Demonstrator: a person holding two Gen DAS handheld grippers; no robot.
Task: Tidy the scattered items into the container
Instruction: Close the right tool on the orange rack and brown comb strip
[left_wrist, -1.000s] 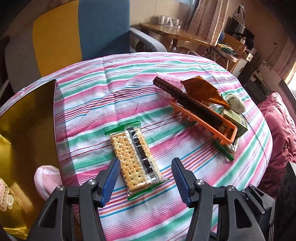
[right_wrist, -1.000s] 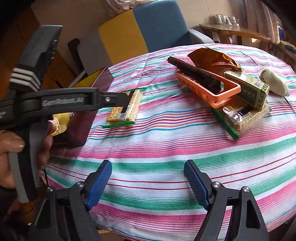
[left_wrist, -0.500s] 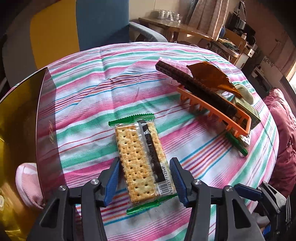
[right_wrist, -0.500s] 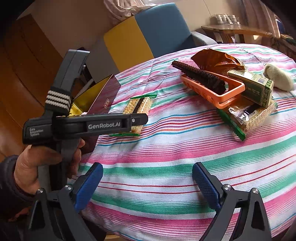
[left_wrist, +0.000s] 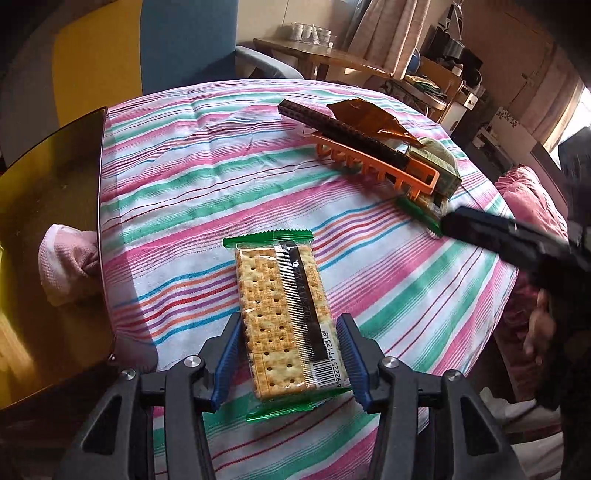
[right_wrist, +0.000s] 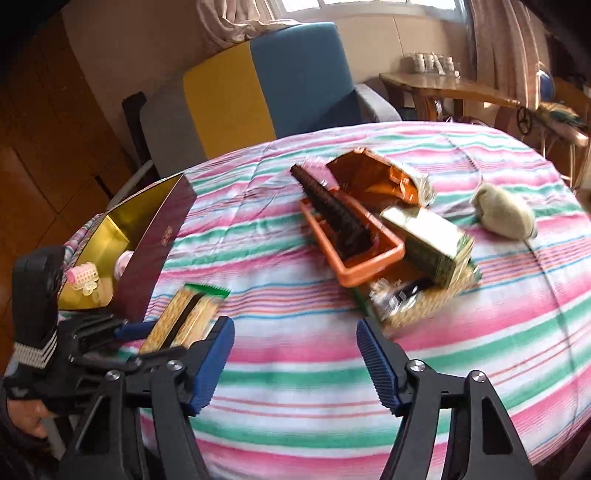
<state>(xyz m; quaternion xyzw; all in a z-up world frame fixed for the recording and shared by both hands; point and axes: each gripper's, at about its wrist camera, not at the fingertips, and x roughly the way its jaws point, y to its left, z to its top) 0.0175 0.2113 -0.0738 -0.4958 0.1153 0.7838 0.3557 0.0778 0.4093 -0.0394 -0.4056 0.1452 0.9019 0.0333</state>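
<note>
Moved forward: left tongs (left_wrist: 290, 363) now clamped on cracker pack (left_wrist: 286, 317) on striped table (left_wrist: 192, 192); right tongs (right_wrist: 295, 363) apart.

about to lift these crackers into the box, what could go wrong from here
1. The left gripper straddles only the near end of the cracker pack, and whether the pads touch it yet is unclear. Lifted from there, the long far end may sag or slip, and a hard squeeze could crack the crackers.
2. The box has a tall wall facing the pack; a low carry could bump it.
</note>
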